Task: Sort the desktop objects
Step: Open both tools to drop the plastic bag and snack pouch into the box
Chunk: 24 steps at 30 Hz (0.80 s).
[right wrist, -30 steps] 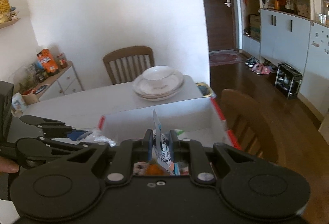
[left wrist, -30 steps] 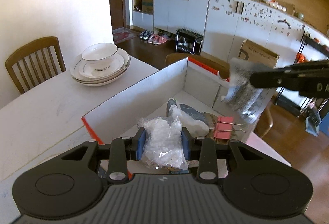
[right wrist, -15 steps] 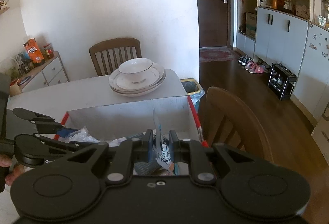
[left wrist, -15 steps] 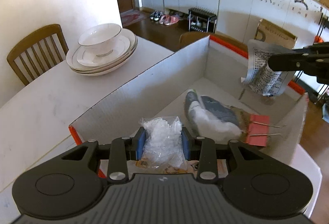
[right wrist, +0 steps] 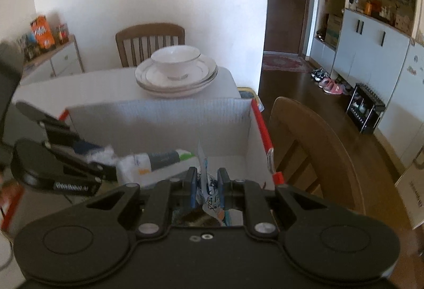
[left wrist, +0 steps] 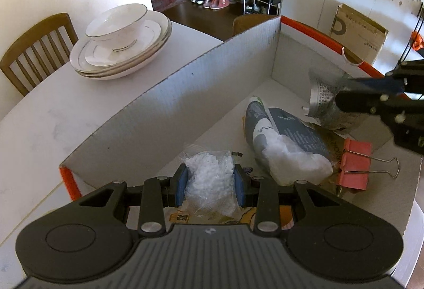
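My left gripper (left wrist: 209,183) is shut on a clear plastic bag of white bits (left wrist: 210,180) and holds it inside the white cardboard box (left wrist: 169,109). My right gripper (right wrist: 207,185) holds a silvery printed sachet (right wrist: 209,193) between its pads, which stand slightly apart; it also shows in the left wrist view (left wrist: 326,101), low over the box's far right side. In the box lie a grey and white packet (left wrist: 278,127), a white crumpled bag (left wrist: 294,159) and a red binder clip (left wrist: 355,164). The left gripper shows in the right wrist view (right wrist: 79,164).
A stack of white plates with a bowl (left wrist: 122,40) stands on the white table (left wrist: 53,114) behind the box. Wooden chairs stand at the far side (left wrist: 34,50) and at the right of the box (right wrist: 312,151). Cabinets line the far wall.
Both grippers have moved down and forward into the box with their loads. The right gripper's pads have parted a little around the sachet.
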Motion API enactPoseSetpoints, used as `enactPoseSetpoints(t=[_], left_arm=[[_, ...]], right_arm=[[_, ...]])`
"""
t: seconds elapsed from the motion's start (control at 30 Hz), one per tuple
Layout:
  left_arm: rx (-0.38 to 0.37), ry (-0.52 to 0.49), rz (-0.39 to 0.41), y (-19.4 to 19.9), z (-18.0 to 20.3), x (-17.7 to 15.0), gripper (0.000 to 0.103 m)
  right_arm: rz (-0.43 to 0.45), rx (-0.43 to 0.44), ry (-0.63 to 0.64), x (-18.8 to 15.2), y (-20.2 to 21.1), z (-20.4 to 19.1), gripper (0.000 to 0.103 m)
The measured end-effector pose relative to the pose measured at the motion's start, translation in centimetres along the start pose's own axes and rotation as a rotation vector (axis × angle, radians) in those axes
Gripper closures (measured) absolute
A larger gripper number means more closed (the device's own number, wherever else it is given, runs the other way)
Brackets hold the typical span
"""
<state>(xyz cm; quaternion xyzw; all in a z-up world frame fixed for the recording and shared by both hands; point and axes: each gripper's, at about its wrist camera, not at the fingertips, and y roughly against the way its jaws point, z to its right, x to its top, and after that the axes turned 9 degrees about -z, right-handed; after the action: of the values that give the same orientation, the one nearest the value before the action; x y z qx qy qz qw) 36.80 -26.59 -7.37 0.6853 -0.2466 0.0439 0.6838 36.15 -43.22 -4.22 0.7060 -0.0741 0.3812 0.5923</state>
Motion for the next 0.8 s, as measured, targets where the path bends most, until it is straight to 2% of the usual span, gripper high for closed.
enactPoseSetpoints(t=[0.3,0.37,0.43,0.5,0.57,0.63,0.8], left_arm=[[-0.018,-0.006,-0.049,-0.5,0.1,0.9,0.068],[-0.022,0.001,-0.046,-0.4,0.1,0.9,0.068],[-0.024,0.006,-0.043,-0.2,0.1,0.8,0.067],[-0.023,0.007,-0.036,-0.1,0.1,0.6,0.063],[-0.023,0.007,-0.027,0.2,0.2,0.4,0.056],[-0.023,0.011,-0.015,0.5,0.2,0.3,0.042],[-0.028,0.031,0.003,1.3,0.0,-0.2,0.040]], right_arm=[[-0.046,0.020,-0.001,0.0,-0.7,0.5,0.088],[-0.063,0.031,0.001,0.1,-0.6,0.6,0.082],[-0.075,0.039,0.005,0.0,-0.6,0.6,0.081],[-0.084,0.041,0.014,-0.2,-0.5,0.5,0.077],[-0.087,0.040,0.018,-0.3,-0.4,0.5,0.071],[-0.095,0.052,0.017,-0.4,-0.2,0.5,0.069],[-0.102,0.058,0.020,-0.4,0.1,0.5,0.065]])
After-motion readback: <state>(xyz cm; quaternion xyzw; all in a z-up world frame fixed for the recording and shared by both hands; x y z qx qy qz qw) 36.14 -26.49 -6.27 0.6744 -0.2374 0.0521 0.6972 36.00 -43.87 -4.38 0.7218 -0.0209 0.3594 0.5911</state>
